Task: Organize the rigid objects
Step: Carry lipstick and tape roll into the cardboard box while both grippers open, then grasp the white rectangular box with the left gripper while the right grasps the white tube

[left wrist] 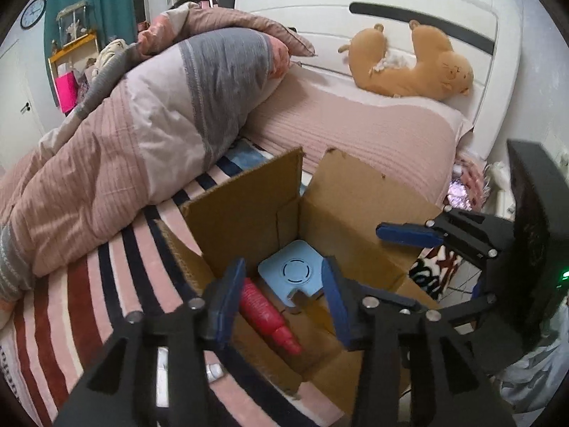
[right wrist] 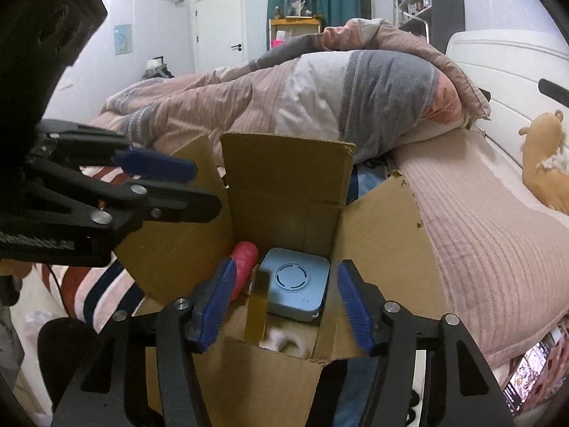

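An open cardboard box (left wrist: 245, 210) (right wrist: 284, 192) stands on the bed with its flaps up. Inside lie a light blue square device (left wrist: 293, 274) (right wrist: 297, 286) and a red ribbed bottle (left wrist: 265, 311) (right wrist: 243, 259). A whitish object (right wrist: 286, 341) lies low in the box in the right wrist view. My left gripper (left wrist: 282, 299) is open and empty, just above the box opening. My right gripper (right wrist: 284, 302) is open and empty above the box from the other side. The right gripper also shows in the left wrist view (left wrist: 412, 233), and the left gripper in the right wrist view (right wrist: 177, 185).
A striped blanket (left wrist: 106, 284) covers the bed under the box. A bunched pink and grey duvet (left wrist: 149, 124) lies behind it. A pink pillow (left wrist: 373, 142) and an orange plush toy (left wrist: 416, 64) rest by the white headboard. The bed edge and floor are at the right.
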Available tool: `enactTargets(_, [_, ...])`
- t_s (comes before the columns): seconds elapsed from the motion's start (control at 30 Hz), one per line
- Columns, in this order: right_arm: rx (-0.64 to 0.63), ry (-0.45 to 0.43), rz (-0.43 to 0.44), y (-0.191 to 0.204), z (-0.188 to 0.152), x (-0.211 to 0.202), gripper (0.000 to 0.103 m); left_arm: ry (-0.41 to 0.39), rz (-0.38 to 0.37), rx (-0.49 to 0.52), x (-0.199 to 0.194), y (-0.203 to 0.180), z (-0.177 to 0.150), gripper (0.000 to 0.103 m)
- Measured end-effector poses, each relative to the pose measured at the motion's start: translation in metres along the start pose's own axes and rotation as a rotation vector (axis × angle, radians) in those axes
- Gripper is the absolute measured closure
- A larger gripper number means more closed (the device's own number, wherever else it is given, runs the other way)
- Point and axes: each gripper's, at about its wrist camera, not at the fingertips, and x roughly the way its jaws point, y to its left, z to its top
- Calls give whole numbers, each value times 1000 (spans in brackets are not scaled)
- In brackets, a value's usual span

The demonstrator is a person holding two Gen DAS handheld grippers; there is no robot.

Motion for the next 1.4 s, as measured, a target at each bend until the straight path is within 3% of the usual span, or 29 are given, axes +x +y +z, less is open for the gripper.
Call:
enactTargets(0.13, [-2, 5, 15, 9, 6, -7, 47, -62, -22, -41, -28, 16, -4, 41])
enactTargets(0.33, [-20, -60, 63, 42, 27, -30, 47, -121, 68, -83, -69, 60, -22, 40])
enactTargets(0.57, [-89, -137, 191, 113, 51, -40, 47, -125, 185, -130, -95, 124, -62, 40])
enactTargets(0.67, [-140, -107, 237, 149, 55, -29, 48, -108, 210, -163, -91, 149, -84, 40])
enactTargets(0.87, [-183, 34, 278, 197, 40, 22, 53, -19, 176, -223, -46, 186, -131, 40])
enactTargets(1.1, [-194, 199, 163, 207, 6, 97, 55, 79, 26, -278, 20, 197, -175, 41])
enactTargets(1.23, [-215, 249, 57, 201, -6, 131, 55, 127, -94, -289, 52, 191, -186, 54])
enactTargets(1.37, [-223, 278, -27, 197, -14, 152, 55, 126, -76, -261, 64, 182, -186, 55])
enactTargets(1.4, [-218, 280, -21, 195, -15, 155, 55, 122, -71, -258, 65, 180, -185, 60])
